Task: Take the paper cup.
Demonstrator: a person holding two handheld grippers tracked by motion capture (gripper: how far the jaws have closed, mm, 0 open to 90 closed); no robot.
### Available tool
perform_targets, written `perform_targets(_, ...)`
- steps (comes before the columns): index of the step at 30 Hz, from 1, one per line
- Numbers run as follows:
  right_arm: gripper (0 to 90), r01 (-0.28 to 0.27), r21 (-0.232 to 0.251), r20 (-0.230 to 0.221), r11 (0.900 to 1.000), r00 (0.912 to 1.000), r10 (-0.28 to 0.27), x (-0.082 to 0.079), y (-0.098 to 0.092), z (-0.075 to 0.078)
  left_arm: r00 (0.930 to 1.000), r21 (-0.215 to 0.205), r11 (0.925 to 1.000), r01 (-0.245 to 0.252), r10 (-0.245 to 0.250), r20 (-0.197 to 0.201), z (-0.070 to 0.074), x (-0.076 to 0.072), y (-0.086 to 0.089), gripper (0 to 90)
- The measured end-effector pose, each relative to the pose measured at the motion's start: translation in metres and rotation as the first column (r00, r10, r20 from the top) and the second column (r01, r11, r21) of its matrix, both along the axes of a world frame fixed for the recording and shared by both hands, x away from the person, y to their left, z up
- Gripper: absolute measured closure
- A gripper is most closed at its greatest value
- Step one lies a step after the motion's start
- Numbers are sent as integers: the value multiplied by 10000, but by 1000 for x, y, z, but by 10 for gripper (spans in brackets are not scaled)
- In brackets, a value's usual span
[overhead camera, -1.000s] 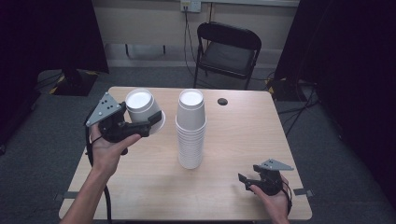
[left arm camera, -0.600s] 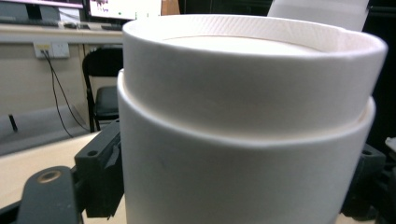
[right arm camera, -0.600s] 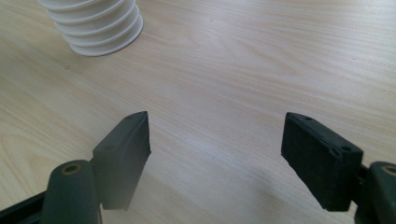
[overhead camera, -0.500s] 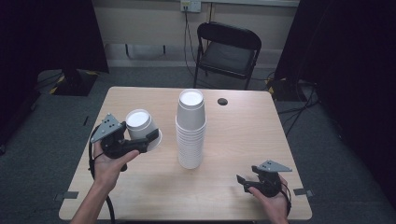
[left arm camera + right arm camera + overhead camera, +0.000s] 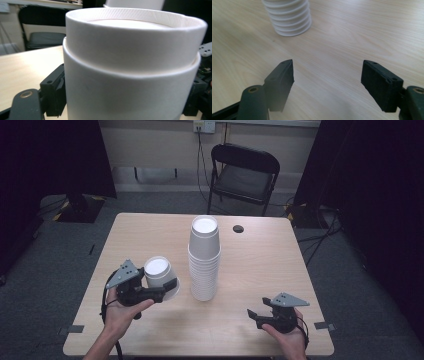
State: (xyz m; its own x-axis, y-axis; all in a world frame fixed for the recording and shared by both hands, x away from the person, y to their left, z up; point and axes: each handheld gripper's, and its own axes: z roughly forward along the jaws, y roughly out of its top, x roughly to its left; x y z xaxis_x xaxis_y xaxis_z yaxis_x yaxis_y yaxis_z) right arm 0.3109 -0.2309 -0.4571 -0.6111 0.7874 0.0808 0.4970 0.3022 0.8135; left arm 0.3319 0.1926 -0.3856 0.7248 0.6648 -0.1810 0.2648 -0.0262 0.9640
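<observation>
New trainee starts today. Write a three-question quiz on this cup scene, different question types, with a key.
1. True or false: the left claw is shut on a single white cup.
2. Multiple choice: where does the stack of cups stand? A) on the folding chair B) near the middle of the table C) in the person's right hand
3. Fill in: the right claw is ____ and holds nothing.

Key
1. True. The cup sits upside down between the jaws, base up, to the left of the stack.
2. B.
3. Open. In the right gripper view its jaws stand wide apart over bare wood.
</observation>
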Motion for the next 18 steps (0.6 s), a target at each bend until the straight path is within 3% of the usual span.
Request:
perform_targets(5, 250, -607, 9, 170, 9982, 9980, 607, -5, 13, 6, 9993, -18, 9998, 178, -178, -341, -10, -5, -10, 161)
perform_targets(11, 260, -1639, 161, 151, 9863, 9864, 1637, -7, 37, 13, 9968, -33, 9987, 510, -512, -617, -16, -11, -20, 160)
perform_targets(18, 301, -2910, 298, 555, 9562, 9557, 2891, -6, 76, 28, 9952, -242, 9990, 386, -407, -896, -20, -13, -24, 159)
